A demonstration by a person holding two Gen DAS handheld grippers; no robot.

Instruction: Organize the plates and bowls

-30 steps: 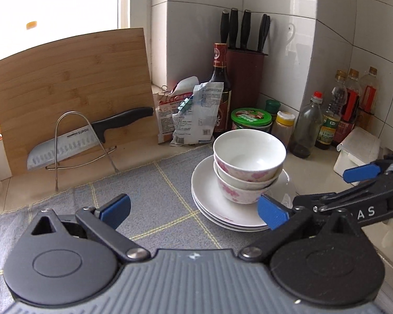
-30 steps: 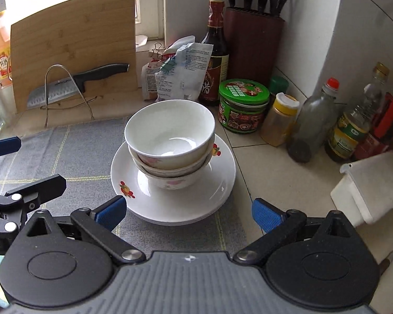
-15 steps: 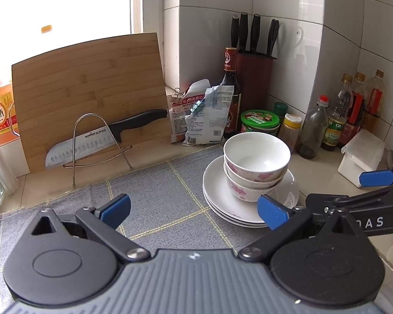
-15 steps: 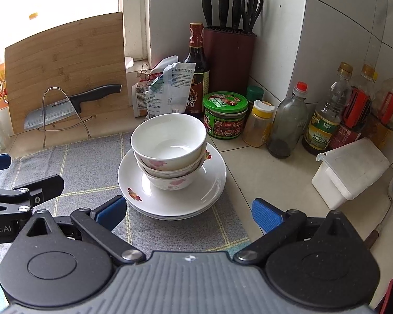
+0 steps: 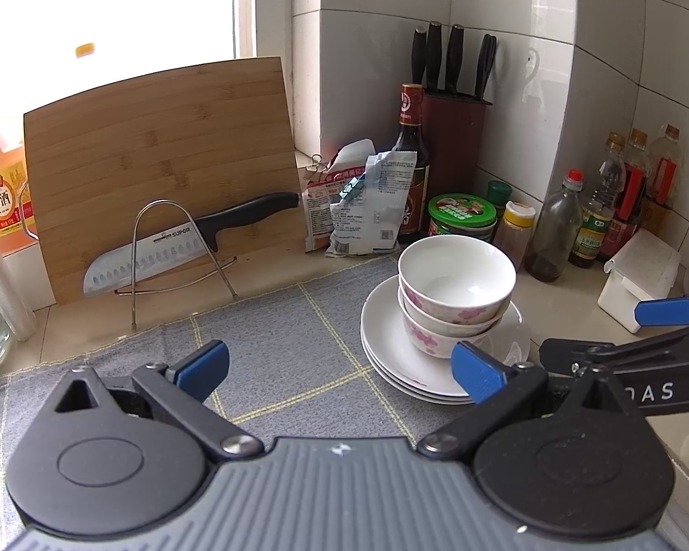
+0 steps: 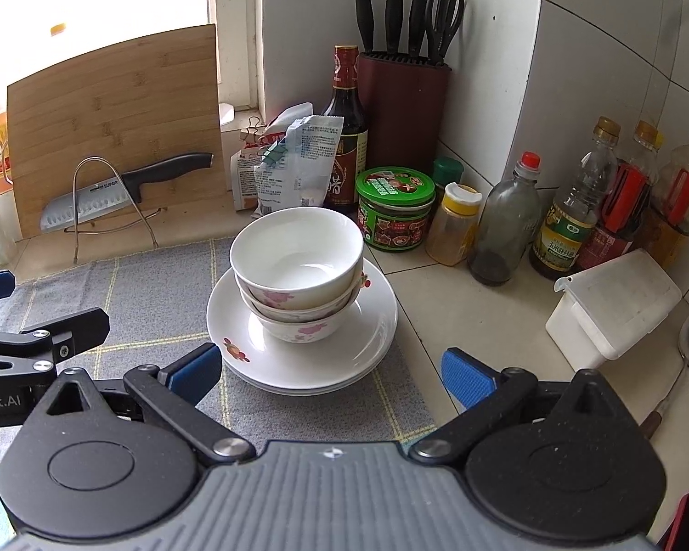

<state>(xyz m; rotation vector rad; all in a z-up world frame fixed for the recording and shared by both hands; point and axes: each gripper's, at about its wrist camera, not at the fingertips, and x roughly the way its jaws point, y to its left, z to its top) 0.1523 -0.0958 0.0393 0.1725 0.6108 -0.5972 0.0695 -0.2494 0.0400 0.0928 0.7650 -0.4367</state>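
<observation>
White bowls with pink flowers (image 5: 454, 294) (image 6: 298, 275) are nested on a stack of white plates (image 5: 390, 358) (image 6: 372, 321) at the right edge of a grey checked cloth (image 5: 275, 344) (image 6: 151, 294). My left gripper (image 5: 340, 369) is open and empty, hovering over the cloth to the left of the stack and short of it. My right gripper (image 6: 328, 374) is open and empty too, just in front of the plates. Each gripper's arm shows at the side of the other's view.
A bamboo cutting board (image 5: 160, 151) leans at the back with a knife (image 5: 183, 243) on a wire rack. Snack bags (image 5: 358, 202), a sauce bottle (image 5: 411, 151), knife block (image 6: 402, 110), green tin (image 6: 395, 206), bottles (image 6: 569, 211) and a white box (image 6: 611, 307) crowd the right.
Both grippers have pulled back and up from the stack, so the bowls and plates look smaller and farther. Both stayed open. The stack has not moved.
</observation>
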